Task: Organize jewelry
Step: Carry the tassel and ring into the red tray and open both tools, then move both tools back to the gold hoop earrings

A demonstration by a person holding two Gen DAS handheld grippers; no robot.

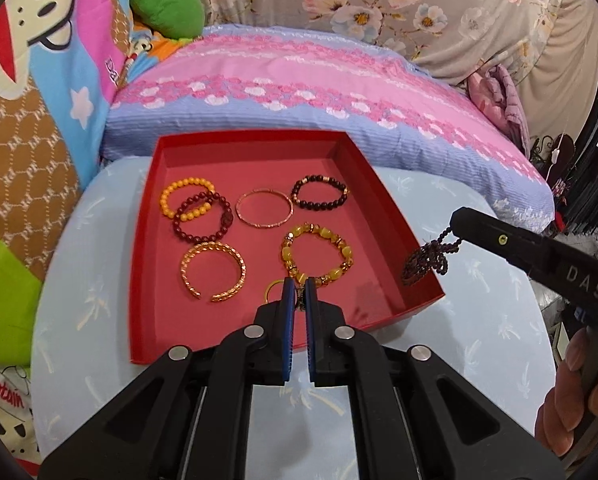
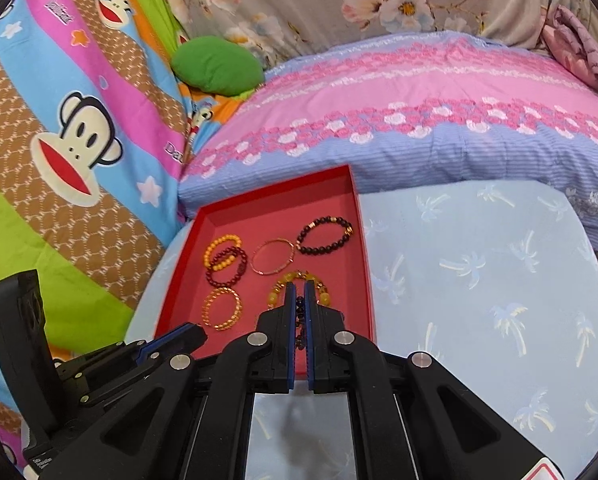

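Beads, dark and looped, dangled from my right claw, clamped tight, above the red tray's right wall.

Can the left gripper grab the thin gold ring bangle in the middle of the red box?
Probably not right now. Nothing lies over the thin bangle in the red box, but the left gripper is already shut on a small piece of jewelry, so it would have to set that down first.
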